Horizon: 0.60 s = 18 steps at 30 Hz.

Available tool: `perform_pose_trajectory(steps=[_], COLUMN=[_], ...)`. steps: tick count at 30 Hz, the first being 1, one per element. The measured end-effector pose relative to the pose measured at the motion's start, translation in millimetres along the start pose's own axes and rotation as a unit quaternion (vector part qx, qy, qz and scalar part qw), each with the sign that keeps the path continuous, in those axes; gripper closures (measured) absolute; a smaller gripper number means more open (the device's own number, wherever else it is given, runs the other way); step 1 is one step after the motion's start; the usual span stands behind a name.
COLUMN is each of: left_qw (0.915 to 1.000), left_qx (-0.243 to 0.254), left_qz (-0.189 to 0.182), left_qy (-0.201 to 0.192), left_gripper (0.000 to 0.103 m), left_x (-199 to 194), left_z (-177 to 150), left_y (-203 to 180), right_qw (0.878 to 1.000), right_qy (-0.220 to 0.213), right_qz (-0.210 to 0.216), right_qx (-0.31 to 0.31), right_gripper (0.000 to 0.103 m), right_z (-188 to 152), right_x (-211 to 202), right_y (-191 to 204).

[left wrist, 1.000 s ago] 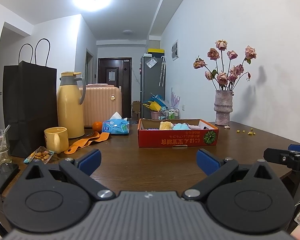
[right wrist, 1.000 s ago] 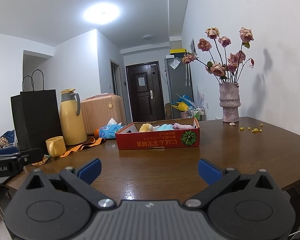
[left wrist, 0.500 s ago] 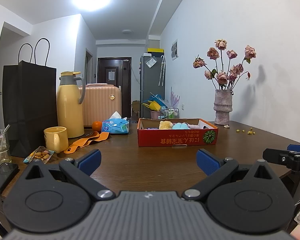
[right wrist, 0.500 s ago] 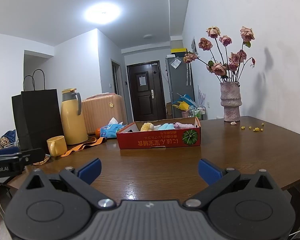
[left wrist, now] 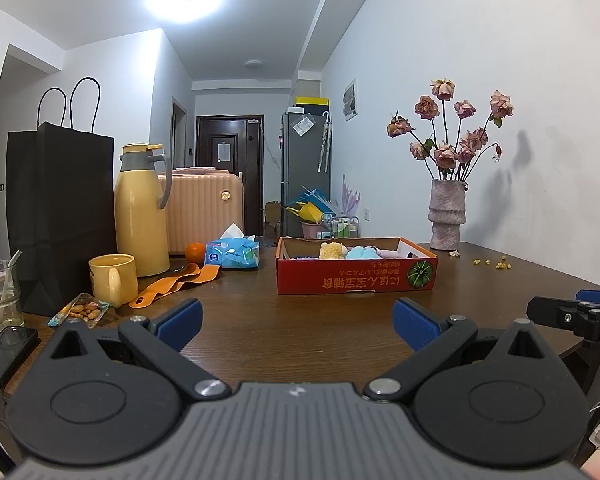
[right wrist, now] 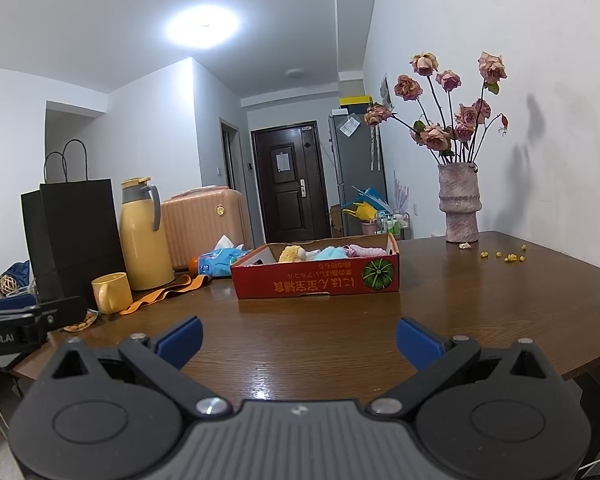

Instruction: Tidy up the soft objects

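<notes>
Both claws hover spread and empty over the glossy wooden tabletop (left wrist: 300,320). Only the left claw (left wrist: 296,316) sees a phone (left wrist: 6,350) and glass (left wrist: 0,292). Ahead of the right claw (right wrist: 298,334), fluffy soft objects (right wrist: 320,253) fill the red cardboard box (right wrist: 316,280).

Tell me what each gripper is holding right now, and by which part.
Nothing is held. The left gripper and right gripper are both open and empty above the table, short of the red box of soft items.
</notes>
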<state>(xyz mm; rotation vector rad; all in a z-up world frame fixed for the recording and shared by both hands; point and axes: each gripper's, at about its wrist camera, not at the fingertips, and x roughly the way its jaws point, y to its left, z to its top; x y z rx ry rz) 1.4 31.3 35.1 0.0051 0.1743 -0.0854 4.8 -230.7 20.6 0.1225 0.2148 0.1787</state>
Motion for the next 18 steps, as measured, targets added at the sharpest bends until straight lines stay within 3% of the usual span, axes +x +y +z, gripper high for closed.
perform_pose_trajectory(steps=[18], left_qw=[1.0], left_qx=[0.003], left_qz=[-0.005], left_qy=[-0.006], left_gripper=[0.0], left_x=[-0.2], left_z=[-0.2], left_y=[-1.2], right_qw=[1.0], right_qy=[0.001], right_qz=[-0.002], right_qx=[0.001], right_gripper=[0.0], right_z=[-0.4], right_x=[1.2], right_y=[-0.8])
